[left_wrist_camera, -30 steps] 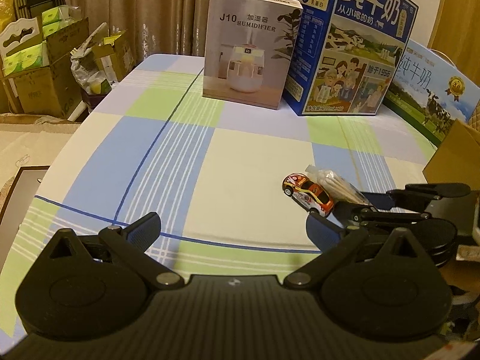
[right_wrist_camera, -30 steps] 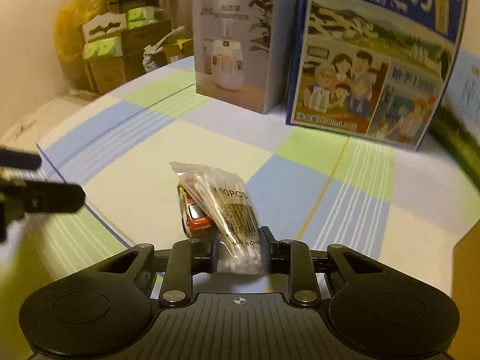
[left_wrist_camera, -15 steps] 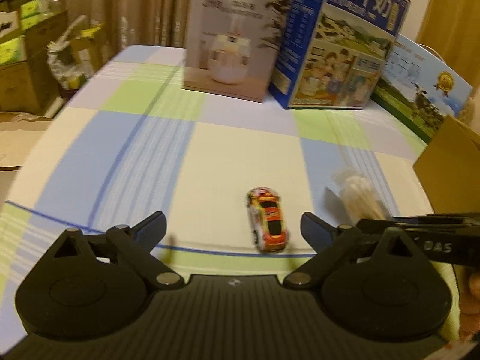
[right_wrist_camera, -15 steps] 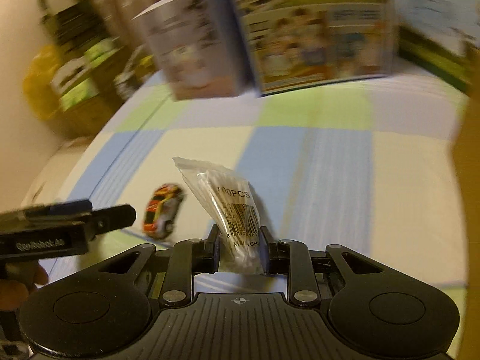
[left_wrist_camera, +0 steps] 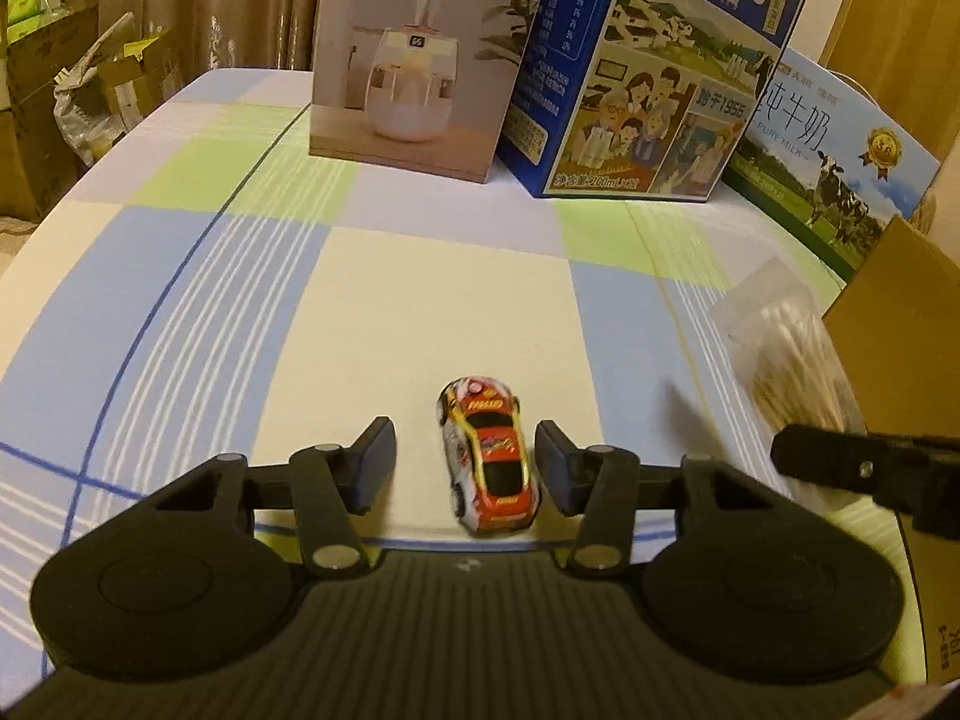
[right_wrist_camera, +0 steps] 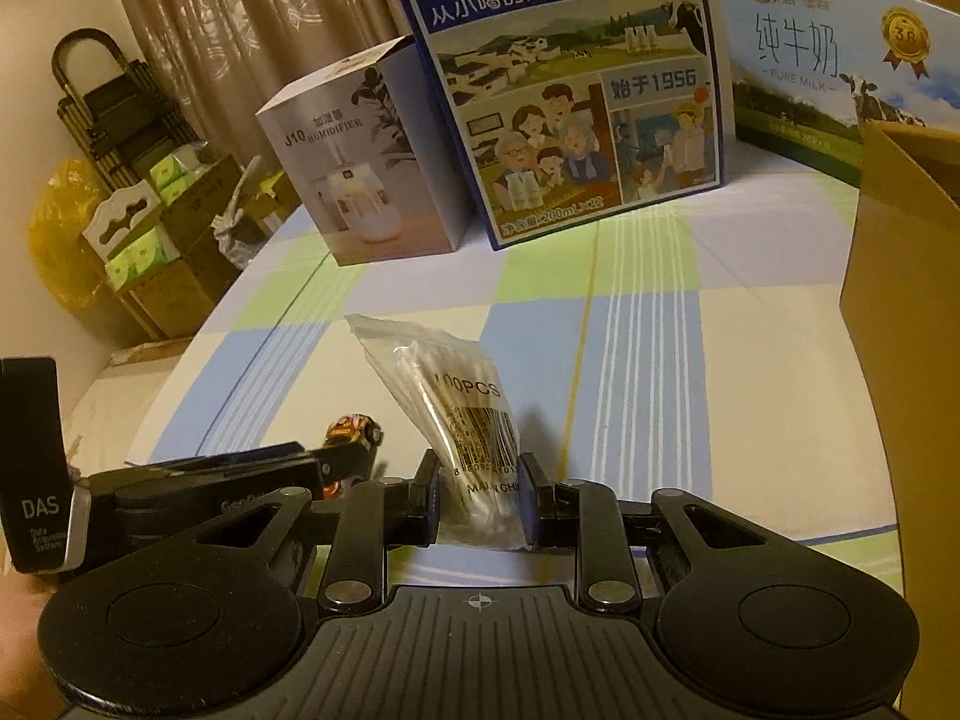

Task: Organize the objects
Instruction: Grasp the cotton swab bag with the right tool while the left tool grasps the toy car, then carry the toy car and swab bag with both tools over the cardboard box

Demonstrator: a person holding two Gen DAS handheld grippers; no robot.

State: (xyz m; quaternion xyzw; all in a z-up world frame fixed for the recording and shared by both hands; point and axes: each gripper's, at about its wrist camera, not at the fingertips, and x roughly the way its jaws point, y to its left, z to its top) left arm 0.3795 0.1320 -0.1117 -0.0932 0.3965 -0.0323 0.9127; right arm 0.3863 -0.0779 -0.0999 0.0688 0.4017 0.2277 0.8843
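Observation:
A small orange and white toy car (left_wrist_camera: 487, 456) lies on the checked tablecloth (left_wrist_camera: 420, 300), between the fingers of my left gripper (left_wrist_camera: 465, 465). That gripper is open: the right pad is close to the car, the left pad stands well apart. My right gripper (right_wrist_camera: 477, 495) is shut on a clear bag of cotton swabs (right_wrist_camera: 462, 414), held upright above the cloth. The bag (left_wrist_camera: 792, 354) shows blurred at the right of the left wrist view. From the right wrist view the car (right_wrist_camera: 353, 429) is partly hidden behind the left gripper's finger (right_wrist_camera: 288, 468).
A humidifier box (left_wrist_camera: 420, 54) and a blue milk carton box (left_wrist_camera: 654, 72) stand at the back. A second milk box (left_wrist_camera: 840, 162) lies back right. A brown cardboard box (right_wrist_camera: 900, 228) rises at the right. Cartons and bags (right_wrist_camera: 150, 228) crowd the floor on the left.
My left gripper has moved forward around the toy car and its fingers have narrowed. My right gripper has lifted the swab bag off the cloth and carried it to the right.

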